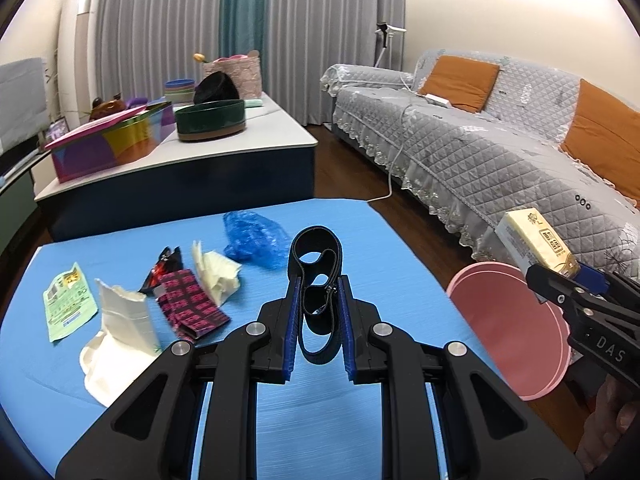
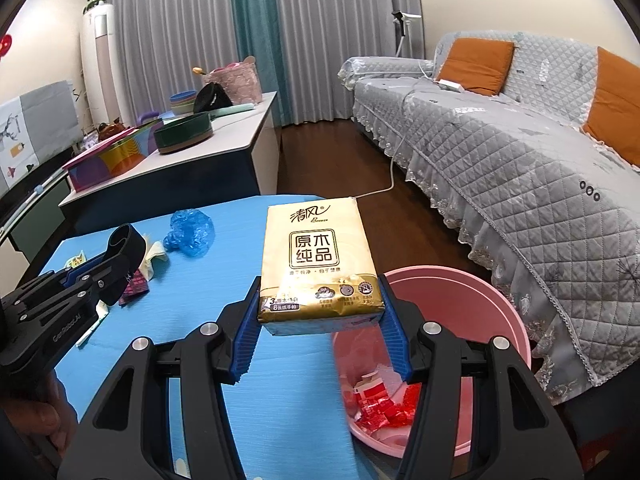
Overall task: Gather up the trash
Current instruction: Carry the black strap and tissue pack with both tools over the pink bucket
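My left gripper (image 1: pixel 319 312) is shut on a black looped strap (image 1: pixel 316 280) and holds it above the blue table (image 1: pixel 280 420). My right gripper (image 2: pixel 320 316) is shut on a gold tissue pack (image 2: pixel 316 260), held over the table's right edge beside the pink bin (image 2: pixel 500 320). Red wrappers (image 2: pixel 384 404) lie in the bin. On the table lie a blue plastic bag (image 1: pixel 256 240), crumpled white paper (image 1: pixel 218 274), a pink-and-black packet (image 1: pixel 192 308), a white pouch (image 1: pixel 120 332) and a green packet (image 1: pixel 68 300). In the left wrist view the right gripper (image 1: pixel 560 276) shows at the right with the tissue pack (image 1: pixel 536 240).
A grey quilted sofa (image 2: pixel 520 160) with orange cushions runs along the right. A white-topped low table (image 1: pixel 180 148) behind holds a colourful box (image 1: pixel 108 140), a dark green bowl (image 1: pixel 210 120) and a basket. A white cable (image 2: pixel 390 160) trails over the dark wooden floor.
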Demonstrator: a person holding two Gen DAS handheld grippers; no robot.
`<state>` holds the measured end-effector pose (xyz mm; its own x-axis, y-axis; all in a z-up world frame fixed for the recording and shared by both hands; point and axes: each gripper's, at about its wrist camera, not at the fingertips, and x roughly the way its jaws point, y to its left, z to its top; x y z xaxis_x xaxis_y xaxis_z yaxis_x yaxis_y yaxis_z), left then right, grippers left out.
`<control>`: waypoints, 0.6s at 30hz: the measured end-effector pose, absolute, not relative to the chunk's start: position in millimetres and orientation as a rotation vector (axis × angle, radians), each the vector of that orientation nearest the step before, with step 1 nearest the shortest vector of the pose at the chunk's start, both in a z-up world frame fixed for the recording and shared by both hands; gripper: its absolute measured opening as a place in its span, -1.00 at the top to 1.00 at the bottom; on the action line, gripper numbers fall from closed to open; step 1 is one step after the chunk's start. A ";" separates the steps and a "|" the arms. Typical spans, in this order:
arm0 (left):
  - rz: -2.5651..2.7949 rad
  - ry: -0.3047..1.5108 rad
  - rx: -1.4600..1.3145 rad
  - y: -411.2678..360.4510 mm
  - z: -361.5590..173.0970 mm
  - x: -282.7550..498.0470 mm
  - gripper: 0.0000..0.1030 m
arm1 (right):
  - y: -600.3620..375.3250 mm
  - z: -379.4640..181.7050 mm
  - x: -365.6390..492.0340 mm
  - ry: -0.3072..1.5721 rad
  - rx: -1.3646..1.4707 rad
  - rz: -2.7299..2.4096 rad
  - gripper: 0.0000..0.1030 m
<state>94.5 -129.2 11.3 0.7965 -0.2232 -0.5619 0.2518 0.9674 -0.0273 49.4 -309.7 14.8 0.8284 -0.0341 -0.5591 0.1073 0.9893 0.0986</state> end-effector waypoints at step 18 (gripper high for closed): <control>-0.340 0.591 0.078 -169.9 12.2 92.0 0.65 | -350.4 13.1 36.3 0.587 0.161 -0.141 -0.05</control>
